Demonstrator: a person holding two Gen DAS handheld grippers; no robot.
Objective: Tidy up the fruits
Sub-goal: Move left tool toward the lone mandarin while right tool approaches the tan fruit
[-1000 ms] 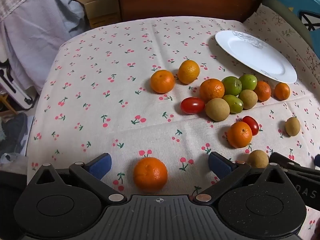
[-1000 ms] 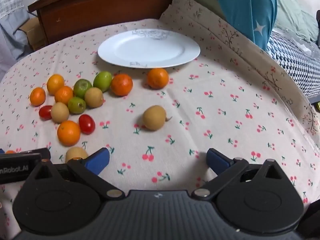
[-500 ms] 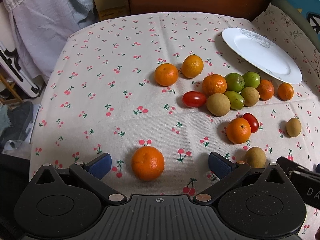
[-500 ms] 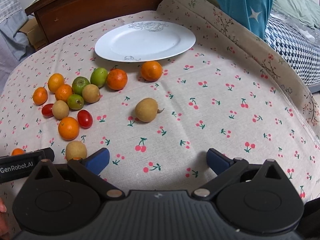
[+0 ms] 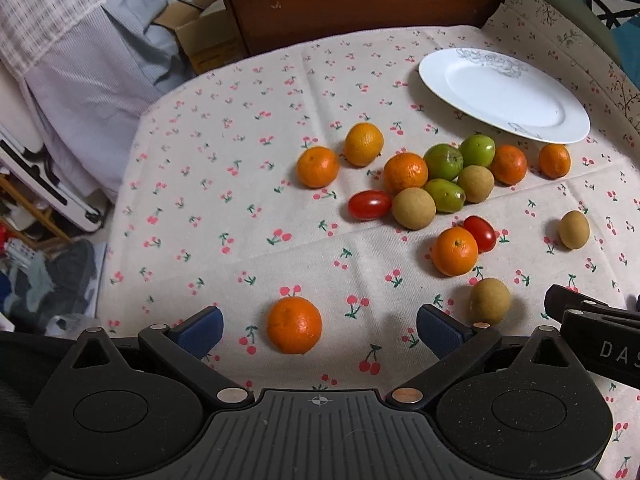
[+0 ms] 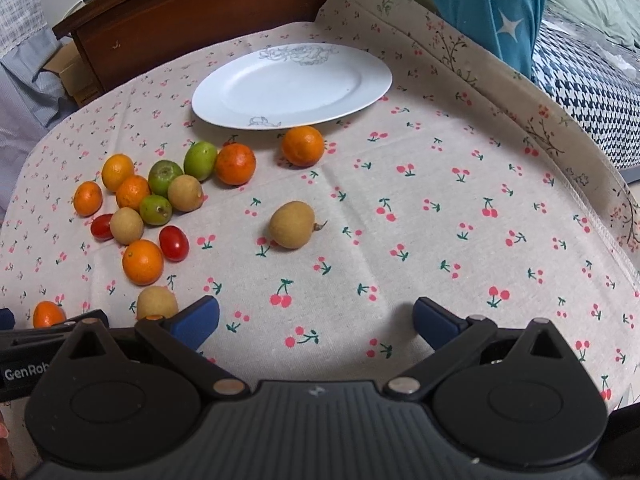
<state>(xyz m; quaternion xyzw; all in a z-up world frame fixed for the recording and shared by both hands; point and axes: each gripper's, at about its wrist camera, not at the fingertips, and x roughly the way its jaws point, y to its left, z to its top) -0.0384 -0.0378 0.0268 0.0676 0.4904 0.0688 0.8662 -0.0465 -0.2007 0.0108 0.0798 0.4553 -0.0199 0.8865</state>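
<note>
Now both claws gape wide and empty, the left claw (image 5: 318,330) framing a lone orange (image 5: 294,325), the right claw (image 6: 316,322) over bare cloth.

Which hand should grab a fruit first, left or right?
Probably left. The left tongs are open with a mandarin lying right between the tips. The right tongs are open over bare tablecloth, with the brown longan farther ahead.

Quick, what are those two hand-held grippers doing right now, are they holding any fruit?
Left hand-held gripper: open, holding nothing; an orange sits between its fingers.
Right hand-held gripper: open, holding nothing.
</note>
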